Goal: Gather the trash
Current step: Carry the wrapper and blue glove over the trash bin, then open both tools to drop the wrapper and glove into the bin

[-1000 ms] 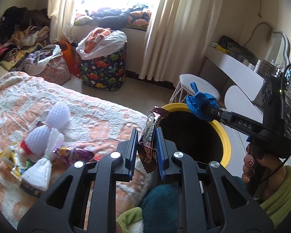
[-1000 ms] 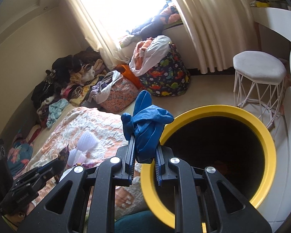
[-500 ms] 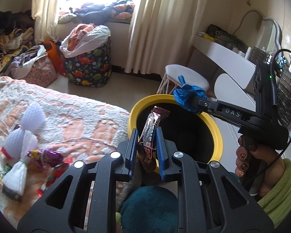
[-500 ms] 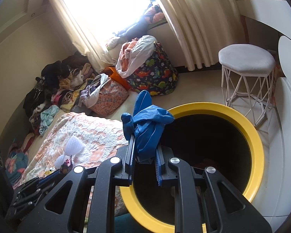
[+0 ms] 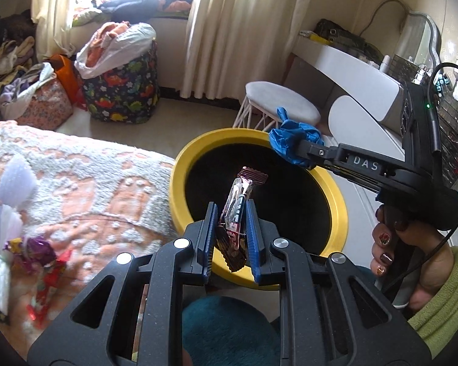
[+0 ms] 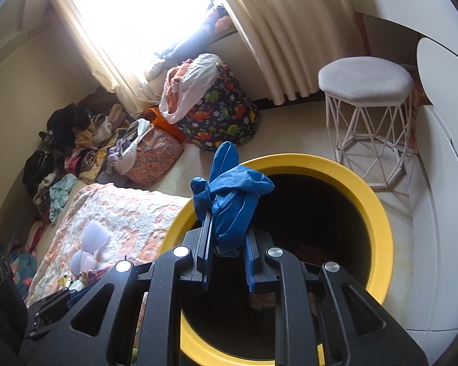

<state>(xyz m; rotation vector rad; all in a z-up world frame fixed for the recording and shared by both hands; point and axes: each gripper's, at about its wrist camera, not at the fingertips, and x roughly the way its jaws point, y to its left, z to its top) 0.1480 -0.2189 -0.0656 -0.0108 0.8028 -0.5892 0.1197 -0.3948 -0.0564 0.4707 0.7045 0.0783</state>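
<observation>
Left gripper [image 5: 231, 231]: jaws nearly closed, clamped on a dark snack wrapper [image 5: 238, 213] with a crimped end; the wrapper stands up between the blue pads, over the opening of the bin.

Right gripper [image 6: 226, 238]: jaws nearly closed, pinching a crumpled blue glove [image 6: 232, 198]; the glove bunches above the pads, over the near rim of the bin.

Yellow-rimmed bin [image 6: 378, 213]: round, dark inside, on the floor just beside the bed.

Bed blanket [image 5: 85, 189]: orange and white; bears white foam fruit nets [image 5: 3, 210] and loose coloured wrappers [image 5: 39, 256] at its left side.

White stool [image 6: 366, 91]: beyond the bin.
</observation>
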